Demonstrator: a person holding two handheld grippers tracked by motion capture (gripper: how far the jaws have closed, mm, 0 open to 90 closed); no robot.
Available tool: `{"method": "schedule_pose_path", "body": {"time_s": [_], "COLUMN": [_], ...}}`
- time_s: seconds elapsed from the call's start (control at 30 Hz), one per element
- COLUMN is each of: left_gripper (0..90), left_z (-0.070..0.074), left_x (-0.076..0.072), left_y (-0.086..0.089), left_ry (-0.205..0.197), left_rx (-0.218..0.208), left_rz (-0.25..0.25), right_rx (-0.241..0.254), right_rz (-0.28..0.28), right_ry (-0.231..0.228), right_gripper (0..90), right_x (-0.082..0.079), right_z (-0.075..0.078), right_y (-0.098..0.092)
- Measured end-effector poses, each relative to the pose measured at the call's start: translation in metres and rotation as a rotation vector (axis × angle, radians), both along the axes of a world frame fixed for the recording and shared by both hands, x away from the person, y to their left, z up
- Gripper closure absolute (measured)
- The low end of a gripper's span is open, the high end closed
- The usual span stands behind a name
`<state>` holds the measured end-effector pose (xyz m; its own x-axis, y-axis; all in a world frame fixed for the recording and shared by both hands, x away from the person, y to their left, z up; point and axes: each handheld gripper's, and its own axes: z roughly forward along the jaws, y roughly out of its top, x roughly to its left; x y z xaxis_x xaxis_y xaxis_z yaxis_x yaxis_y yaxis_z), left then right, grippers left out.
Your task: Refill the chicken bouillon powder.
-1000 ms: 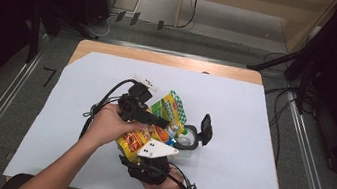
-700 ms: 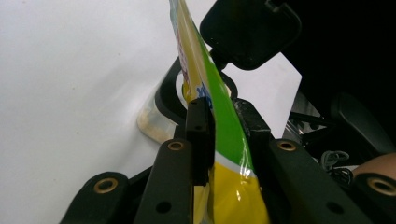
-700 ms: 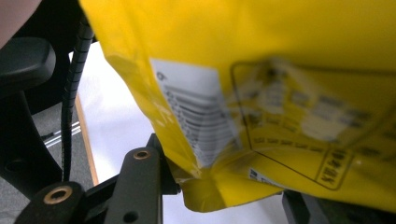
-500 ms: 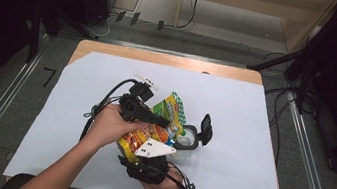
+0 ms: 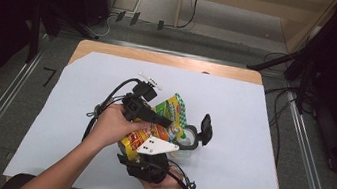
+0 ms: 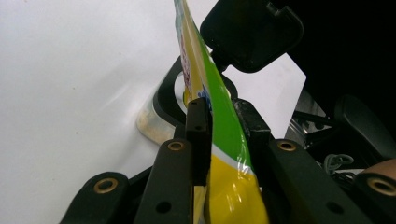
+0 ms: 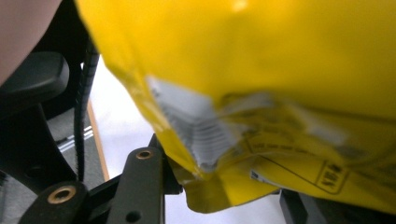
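A yellow and green snack bag [image 5: 172,109] is held above the white sheet between both grippers. My left gripper [image 5: 166,122] comes in from the left, and in the left gripper view its jaws [image 6: 224,112] pinch the bag's [image 6: 219,140] green edge; they have just closed a little further on it. My right gripper [image 5: 149,139], under its white plate, grips the bag's lower yellow end from the near side. In the right gripper view the bag [image 7: 261,70] sits between the jaws [image 7: 224,172]. A clear container [image 5: 191,139] with its black lid [image 5: 206,129] flipped up stands just right of the bag.
A white sheet [image 5: 254,117] covers the wooden table [image 5: 162,58]. Black cables [image 5: 104,102] trail from the left gripper across the sheet. Metal rails [image 5: 305,160] run along the floor on both sides, and dark equipment stands beyond the far edge.
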<state>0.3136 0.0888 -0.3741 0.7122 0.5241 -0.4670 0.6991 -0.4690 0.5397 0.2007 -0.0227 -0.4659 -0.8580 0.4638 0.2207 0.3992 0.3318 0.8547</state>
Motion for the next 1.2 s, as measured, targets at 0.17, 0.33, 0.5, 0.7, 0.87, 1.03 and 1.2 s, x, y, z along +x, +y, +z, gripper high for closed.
{"method": "schedule_pose_path", "body": {"time_s": [0.17, 0.33, 0.5, 0.7, 0.87, 1.03, 1.2], "left_gripper": [81.2, 81.5, 80.6, 76.2, 74.5, 72.6, 73.3], "left_z": [0.0041, 0.0059, 0.0046, 0.0053, 0.0073, 0.007, 0.007], "left_x": [0.0034, 0.0062, 0.0067, 0.006, 0.0046, 0.0043, 0.0047], "left_y": [-0.0043, -0.0061, -0.0028, -0.0013, 0.0, -0.0018, -0.0017], "left_ry": [0.037, 0.058, 0.062, 0.063, 0.064, 0.056, 0.048], "left_rx": [0.033, 0.041, 0.026, 0.003, -0.013, -0.008, -0.01], "left_rz": [-0.001, -0.003, -0.003, -0.011, -0.013, -0.013, -0.013], "right_rx": [-0.025, -0.035, -0.029, 0.012, 0.039, 0.054, 0.051], "right_rz": [0.009, 0.014, 0.009, 0.005, 0.003, -0.001, 0.0], "right_ry": [-0.039, -0.055, -0.052, -0.028, -0.021, -0.005, -0.007], "right_gripper": [60.5, 62.5, 63.5, 63.9, 64.0, 64.0, 63.7], "right_x": [-0.0016, -0.0014, -0.0025, -0.0012, -0.001, 0.001, 0.0015], "right_z": [0.0025, 0.0038, 0.0039, 0.0046, 0.0063, 0.0065, 0.0063], "right_y": [0.0019, 0.0026, 0.0038, 0.0019, 0.0004, -0.0012, -0.0015]}}
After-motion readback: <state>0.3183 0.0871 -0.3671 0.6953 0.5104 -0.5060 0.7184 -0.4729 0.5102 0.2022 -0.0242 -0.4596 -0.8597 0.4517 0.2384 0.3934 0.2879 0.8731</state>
